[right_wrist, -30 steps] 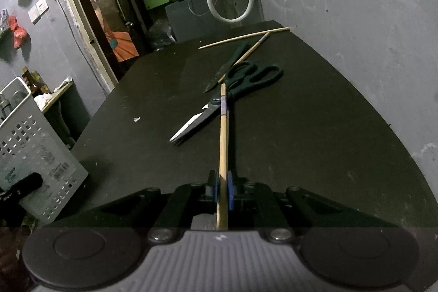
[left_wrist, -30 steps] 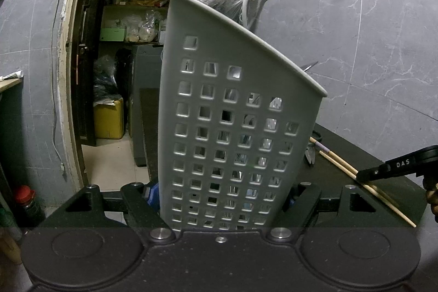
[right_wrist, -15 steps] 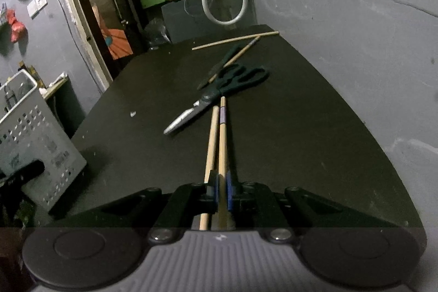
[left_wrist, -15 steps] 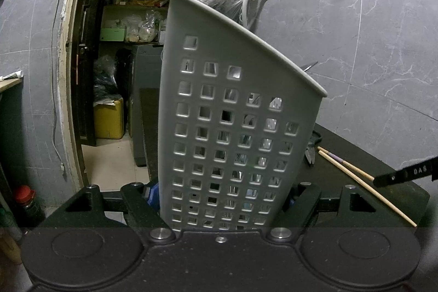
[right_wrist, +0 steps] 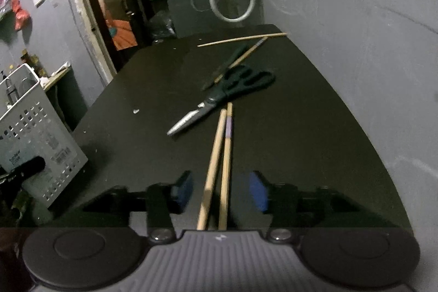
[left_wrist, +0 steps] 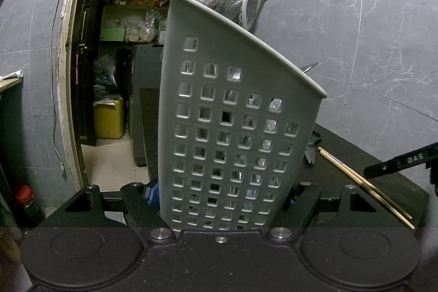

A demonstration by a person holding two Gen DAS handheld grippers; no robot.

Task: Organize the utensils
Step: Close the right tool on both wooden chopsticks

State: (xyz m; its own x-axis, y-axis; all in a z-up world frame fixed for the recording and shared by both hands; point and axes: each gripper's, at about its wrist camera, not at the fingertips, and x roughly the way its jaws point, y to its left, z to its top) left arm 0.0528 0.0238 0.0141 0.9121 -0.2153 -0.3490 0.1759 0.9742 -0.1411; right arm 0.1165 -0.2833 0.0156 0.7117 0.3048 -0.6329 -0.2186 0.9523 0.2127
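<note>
Right wrist view: two chopsticks [right_wrist: 219,168] lie loose between the right gripper [right_wrist: 221,192], whose jaws have just been opening, one pair of scissors [right_wrist: 219,100] beyond, while the left gripper [left_wrist: 221,199] clamps one utensil basket [left_wrist: 232,127].

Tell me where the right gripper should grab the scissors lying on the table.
Probably at the pivot neck of the scissors, coming from above with the jaws across it: they lie flat, closed, and narrowest there, clear of the chopsticks beside the blades.

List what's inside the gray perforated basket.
Through the holes of the gray perforated basket, only metallic glints show; a metal tip pokes above its rim. The wall hides what they are.
</note>
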